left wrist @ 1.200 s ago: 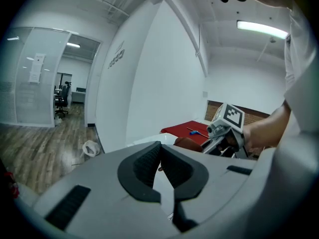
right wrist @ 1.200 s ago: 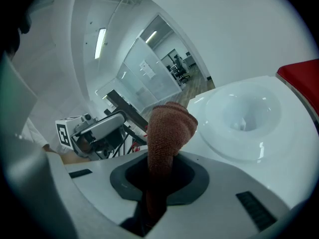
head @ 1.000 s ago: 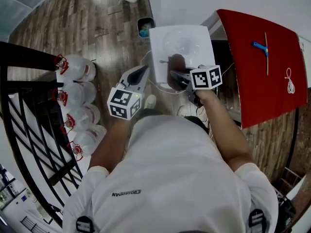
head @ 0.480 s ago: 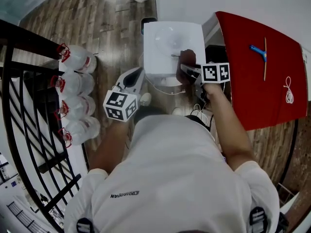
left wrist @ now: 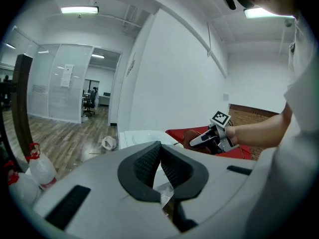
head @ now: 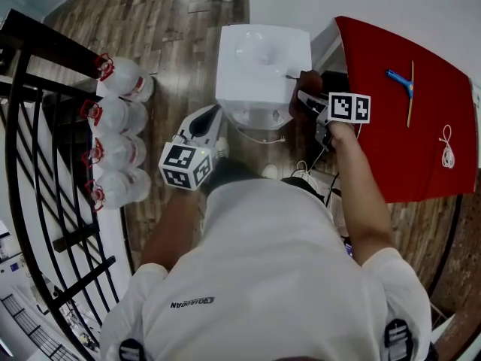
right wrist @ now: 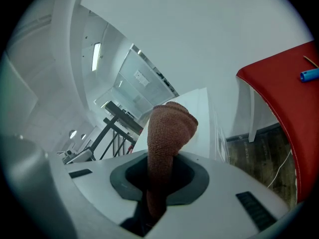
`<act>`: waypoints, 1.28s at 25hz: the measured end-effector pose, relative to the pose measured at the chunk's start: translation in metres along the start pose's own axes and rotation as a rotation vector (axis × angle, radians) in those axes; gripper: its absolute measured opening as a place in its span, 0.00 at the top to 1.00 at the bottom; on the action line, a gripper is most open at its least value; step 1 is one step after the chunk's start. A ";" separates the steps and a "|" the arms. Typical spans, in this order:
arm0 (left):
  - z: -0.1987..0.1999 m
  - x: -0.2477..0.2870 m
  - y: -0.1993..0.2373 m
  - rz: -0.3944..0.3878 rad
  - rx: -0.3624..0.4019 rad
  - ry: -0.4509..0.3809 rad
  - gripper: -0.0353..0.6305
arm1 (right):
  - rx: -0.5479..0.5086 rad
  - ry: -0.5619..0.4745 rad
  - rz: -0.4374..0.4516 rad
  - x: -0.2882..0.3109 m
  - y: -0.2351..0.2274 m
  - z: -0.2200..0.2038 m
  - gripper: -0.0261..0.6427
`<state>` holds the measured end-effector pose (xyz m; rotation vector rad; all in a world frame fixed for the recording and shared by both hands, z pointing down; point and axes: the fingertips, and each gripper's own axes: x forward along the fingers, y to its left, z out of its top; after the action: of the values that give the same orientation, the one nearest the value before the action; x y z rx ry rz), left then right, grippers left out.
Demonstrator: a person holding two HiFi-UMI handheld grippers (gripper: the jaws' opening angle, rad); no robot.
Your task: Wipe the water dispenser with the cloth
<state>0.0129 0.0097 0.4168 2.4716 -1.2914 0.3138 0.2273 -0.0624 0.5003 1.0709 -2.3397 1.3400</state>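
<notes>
Right gripper (right wrist: 159,179) pinches the brown cloth (right wrist: 168,128) at the right edge of the water dispenser (head: 259,59), the cloth's long axis pointing across its top; left gripper (head: 213,116), pressed together and empty, hangs off the dispenser's front-left corner, farther from the work.

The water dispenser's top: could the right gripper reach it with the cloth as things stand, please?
Probably yes. The right gripper, shut on the cloth, sits at the right edge of the water dispenser, and nothing stands between them.

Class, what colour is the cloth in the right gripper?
The cloth is reddish brown, clearest in the right gripper view.
</notes>
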 end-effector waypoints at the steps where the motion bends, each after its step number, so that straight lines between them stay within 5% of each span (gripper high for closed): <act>1: -0.003 -0.003 -0.003 0.006 0.000 0.001 0.96 | 0.002 -0.005 -0.006 -0.004 -0.004 -0.001 0.88; 13: -0.009 -0.028 -0.013 0.020 0.001 -0.003 0.96 | -0.022 -0.087 -0.179 -0.053 -0.051 0.001 0.88; 18: -0.012 -0.037 -0.004 0.025 -0.015 -0.012 0.96 | -0.165 -0.195 -0.330 -0.073 -0.049 0.010 0.88; 22: -0.023 -0.049 0.001 0.012 -0.058 0.000 0.96 | -0.270 -0.314 -0.281 -0.061 0.007 -0.004 0.88; 32: -0.052 -0.086 -0.002 -0.062 -0.087 0.018 0.96 | -0.470 -0.172 -0.124 0.086 0.133 -0.106 0.88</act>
<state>-0.0358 0.0958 0.4342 2.4249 -1.1930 0.2588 0.0590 0.0245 0.5181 1.1843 -2.4797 0.6246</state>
